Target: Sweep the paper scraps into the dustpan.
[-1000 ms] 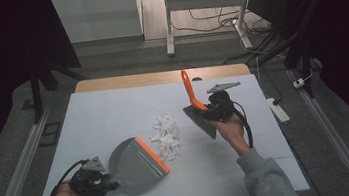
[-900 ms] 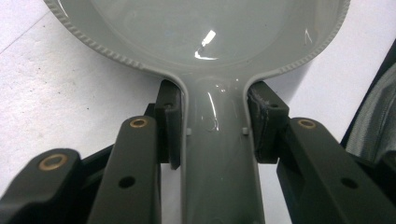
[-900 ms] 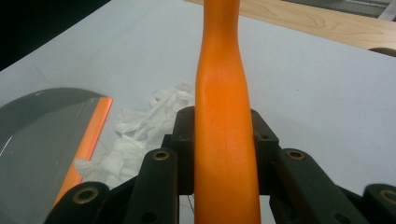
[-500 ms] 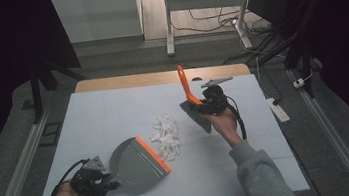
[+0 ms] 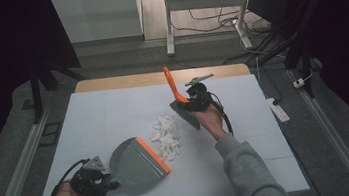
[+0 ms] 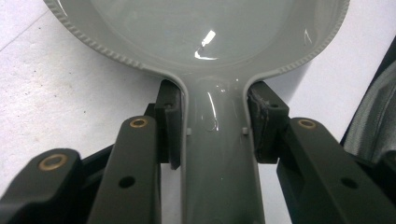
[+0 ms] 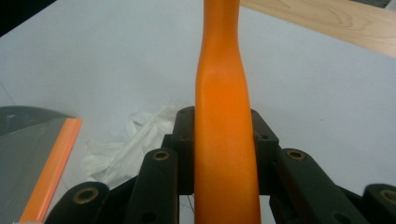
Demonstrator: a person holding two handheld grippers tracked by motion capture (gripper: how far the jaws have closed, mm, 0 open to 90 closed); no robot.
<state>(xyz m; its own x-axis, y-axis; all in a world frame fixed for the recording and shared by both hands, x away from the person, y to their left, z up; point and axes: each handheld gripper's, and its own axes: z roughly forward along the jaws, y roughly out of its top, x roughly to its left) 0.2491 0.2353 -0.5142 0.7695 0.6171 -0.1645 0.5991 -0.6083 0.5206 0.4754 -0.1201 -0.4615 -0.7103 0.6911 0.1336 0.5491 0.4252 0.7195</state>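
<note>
1. Counting what lies on the white table [image 5: 114, 115], we find one grey dustpan [image 5: 132, 161] with an orange lip, one brush [image 5: 184, 108] with an orange handle, and one heap of white paper scraps [image 5: 166, 137]; we cannot count the scraps one by one.
2. We see two grippers. The left gripper [image 5: 107, 183], at about 7 o'clock on the table, is clamped on the dustpan's handle, its pads [image 6: 170, 121] pressing both sides of the grey neck.
3. The right gripper [image 5: 191, 105], at about 1 o'clock, is clamped on the brush's orange handle [image 7: 224, 130], which rises between the jaws.
4. The scraps lie between the two tools, just beside the dustpan's lip at its 1 o'clock and near the brush at its 7 o'clock.
5. Hard to make out: the brush's bristles look dark and blurred, partly behind the hand; whether they touch the table we cannot tell. The dustpan's front edge is cut off in the left gripper view.
</note>
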